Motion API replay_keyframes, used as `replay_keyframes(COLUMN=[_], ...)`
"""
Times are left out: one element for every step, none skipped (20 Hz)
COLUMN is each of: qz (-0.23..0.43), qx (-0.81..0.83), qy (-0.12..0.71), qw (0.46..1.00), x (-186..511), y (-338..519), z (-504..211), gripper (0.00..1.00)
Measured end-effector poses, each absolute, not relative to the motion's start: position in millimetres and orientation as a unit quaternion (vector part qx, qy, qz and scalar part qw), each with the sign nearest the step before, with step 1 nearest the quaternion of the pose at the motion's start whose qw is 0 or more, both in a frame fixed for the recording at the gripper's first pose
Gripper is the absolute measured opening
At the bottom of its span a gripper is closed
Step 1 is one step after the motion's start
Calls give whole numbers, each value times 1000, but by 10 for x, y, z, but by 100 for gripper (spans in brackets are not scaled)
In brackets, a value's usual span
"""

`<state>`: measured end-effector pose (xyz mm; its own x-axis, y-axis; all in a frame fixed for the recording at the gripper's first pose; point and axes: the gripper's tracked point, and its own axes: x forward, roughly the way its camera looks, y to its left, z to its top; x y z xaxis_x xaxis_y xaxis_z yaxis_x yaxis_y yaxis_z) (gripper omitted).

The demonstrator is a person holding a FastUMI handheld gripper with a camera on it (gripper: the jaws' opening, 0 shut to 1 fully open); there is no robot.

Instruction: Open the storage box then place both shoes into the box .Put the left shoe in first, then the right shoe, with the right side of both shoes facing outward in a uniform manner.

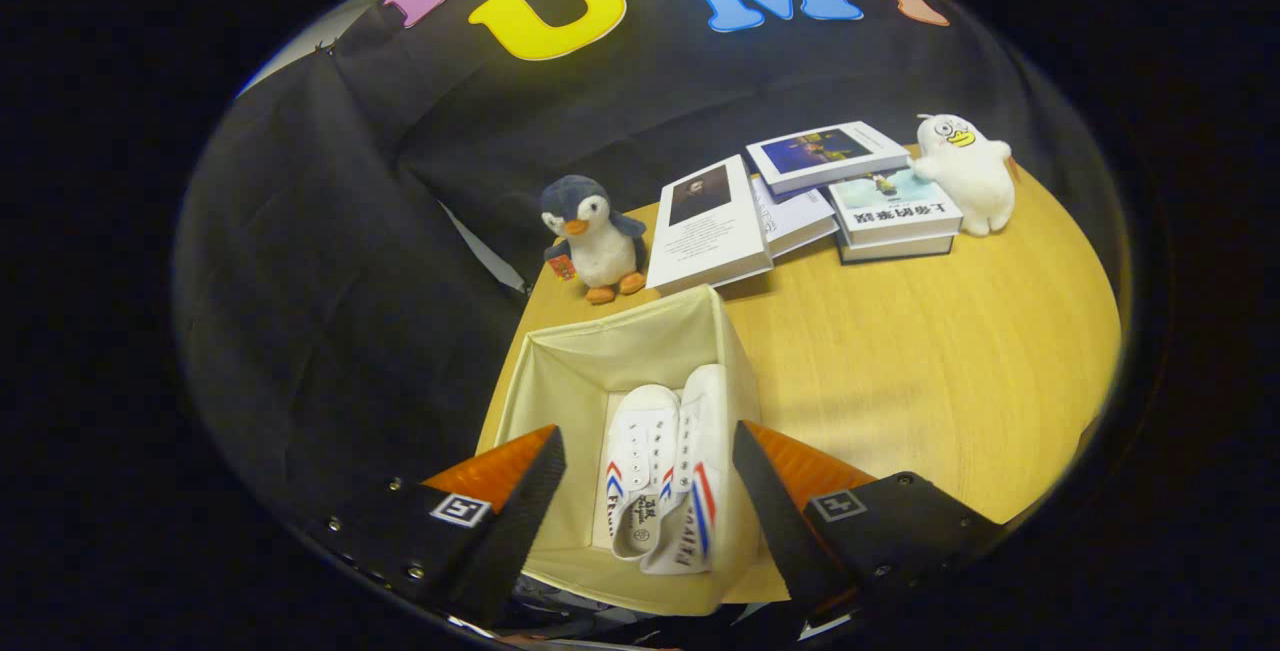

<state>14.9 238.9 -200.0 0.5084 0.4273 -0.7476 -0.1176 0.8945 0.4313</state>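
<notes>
Two white shoes [665, 476] lay side by side inside open box [560, 371] on desk [900, 371]; claw [648, 491] hung above, fingers wide apart, holding nothing.

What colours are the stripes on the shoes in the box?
Red and blue stripes on white shoes, seen in the gripper view between the open tongs.

No legible text: shoe lettering [697, 536], book title [893, 214] blurred. Tongs [648, 436] apart, empty.
</notes>
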Motion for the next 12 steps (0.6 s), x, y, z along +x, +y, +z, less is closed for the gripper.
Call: replay_keyframes(qz=[160,161,163,164,164,163,160,157,152,148,143,137], qx=[154,147,144,144,144,141,137,130,124,118,112,105], qy=[455,442,423,409,392,377,363,348,333,321,308,297], qw=[862,870,879,886,894,901,908,915,922,928,934,939], x=[187,203,248,263,290,307,331,349,367,373,380,376], y=[2305,2250,2181,2113,2026,1930,1829,1715,1603,1493,1378,1253], z=[-1915,-1834,-1713,-1613,-1481,-1368,-1266,-1150,-1041,-956,-862,-784], gripper=[98,98,98,98,97,98,98,98,98,98,98,97])
